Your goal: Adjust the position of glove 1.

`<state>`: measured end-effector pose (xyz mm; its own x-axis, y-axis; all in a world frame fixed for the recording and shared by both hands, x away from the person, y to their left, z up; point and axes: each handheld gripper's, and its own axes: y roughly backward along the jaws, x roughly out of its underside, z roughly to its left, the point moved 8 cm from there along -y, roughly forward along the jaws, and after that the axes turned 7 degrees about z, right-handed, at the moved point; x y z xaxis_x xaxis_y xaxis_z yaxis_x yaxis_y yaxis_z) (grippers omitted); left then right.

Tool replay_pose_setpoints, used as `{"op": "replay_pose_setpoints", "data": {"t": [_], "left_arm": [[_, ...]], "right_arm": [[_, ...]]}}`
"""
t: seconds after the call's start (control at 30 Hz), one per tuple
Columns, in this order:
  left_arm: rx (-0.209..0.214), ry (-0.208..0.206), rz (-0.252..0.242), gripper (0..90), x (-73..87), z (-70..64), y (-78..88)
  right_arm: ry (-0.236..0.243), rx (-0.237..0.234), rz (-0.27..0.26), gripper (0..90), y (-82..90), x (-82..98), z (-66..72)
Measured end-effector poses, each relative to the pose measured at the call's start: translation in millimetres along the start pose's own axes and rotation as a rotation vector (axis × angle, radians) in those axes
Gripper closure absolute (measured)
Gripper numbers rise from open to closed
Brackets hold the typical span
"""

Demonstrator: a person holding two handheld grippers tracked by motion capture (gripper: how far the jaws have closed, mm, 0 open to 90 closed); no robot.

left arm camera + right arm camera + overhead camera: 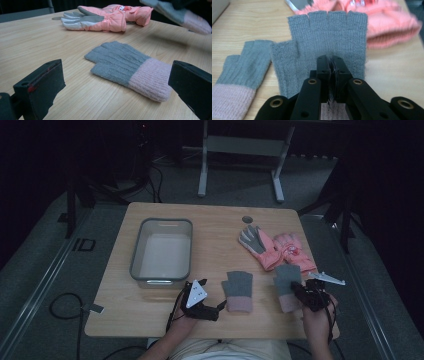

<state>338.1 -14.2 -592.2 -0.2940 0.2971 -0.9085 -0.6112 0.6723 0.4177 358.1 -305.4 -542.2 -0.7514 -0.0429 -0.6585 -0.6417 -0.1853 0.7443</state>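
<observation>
Two grey knit fingerless gloves with pink cuffs are here. One glove lies flat on the wooden table near the front. My left gripper is low beside its cuff, open, with the jaws wide apart and touching nothing. My right gripper is shut on the other grey glove, pinching the fabric near its palm. That glove hangs a little above the table, over its own shadow.
A pair of pink padded ski gloves lies at the back right. A grey plastic bin stands on the left half of the table. A round hole is in the tabletop near the far edge.
</observation>
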Motion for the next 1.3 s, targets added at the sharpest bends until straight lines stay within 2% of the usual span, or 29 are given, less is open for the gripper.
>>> {"op": "replay_pose_setpoints", "data": {"t": [0.07, 0.13, 0.2, 0.37, 0.47, 0.63, 0.77, 0.83, 0.87, 0.93, 1.0, 1.03, 1.07, 1.13, 1.2, 1.3], "left_arm": [[-0.002, -0.002, 0.000, 0.0, 0.0, -0.2, -0.1], [-0.006, -0.005, 0.000, 0.0, 0.0, -0.4, -0.2], [-0.007, -0.002, -0.001, 0.0, 0.0, -0.1, 0.0], [-0.006, 0.001, 0.000, 0.0, 0.0, 0.2, 0.0], [-0.009, -0.004, -0.001, 0.0, 0.0, -0.3, -0.2], [-0.010, -0.003, 0.000, 0.0, 0.0, -0.1, -0.1], [-0.009, -0.002, 0.000, 0.0, 0.0, -0.1, -0.1], [-0.006, 0.000, -0.001, 0.0, 0.0, 0.1, 0.0], [-0.004, 0.001, 0.000, 0.0, 0.0, 0.2, -0.1], [-0.003, 0.003, -0.002, 0.0, -0.1, 0.4, -0.1], [-0.002, 0.002, -0.002, 0.0, -0.2, 0.4, -0.2], [-0.003, 0.002, -0.002, 0.0, -0.2, 0.3, -0.2], [-0.003, 0.001, -0.002, 0.0, -0.2, 0.2, -0.2], [-0.004, 0.002, -0.003, 0.0, -0.3, 0.1, -0.3], [-0.004, 0.003, -0.003, 0.0, -0.3, 0.1, -0.3], [-0.003, 0.006, -0.004, 0.0, -0.3, 0.4, -0.2]], "right_arm": [[-0.031, -0.006, 0.009, 85.5, -6.7, 7.7, -1.8], [-0.023, 0.003, 0.040, 85.5, -18.6, 16.6, -1.7], [-0.036, 0.007, 0.061, 85.4, -29.5, 24.1, -3.1], [-0.062, 0.050, 0.085, 82.0, -44.4, 35.4, -8.5], [-0.079, 0.044, 0.083, 79.3, -48.9, 39.3, -10.9], [-0.068, 0.046, 0.080, 76.2, -48.8, 38.8, -10.6], [-0.041, 0.026, 0.076, 72.9, -39.9, 32.9, -12.5], [-0.006, -0.019, 0.061, 71.8, -35.9, 27.4, -13.6], [0.029, -0.020, 0.063, 71.7, -34.3, 25.4, -15.0], [0.126, -0.061, 0.045, 70.9, -31.2, 19.5, -14.7], [0.217, -0.068, 0.051, 69.8, -29.4, 15.4, -16.2], [0.263, -0.088, 0.056, 69.3, -28.7, 13.9, -15.8], [0.299, -0.112, 0.058, 69.2, -28.2, 12.6, -15.2], [0.361, -0.120, 0.088, 69.2, -29.7, 13.1, -15.2], [0.413, -0.124, 0.105, 68.5, -31.9, 14.7, -13.9], [0.444, -0.122, 0.123, 67.1, -35.6, 17.2, -12.9]]}}
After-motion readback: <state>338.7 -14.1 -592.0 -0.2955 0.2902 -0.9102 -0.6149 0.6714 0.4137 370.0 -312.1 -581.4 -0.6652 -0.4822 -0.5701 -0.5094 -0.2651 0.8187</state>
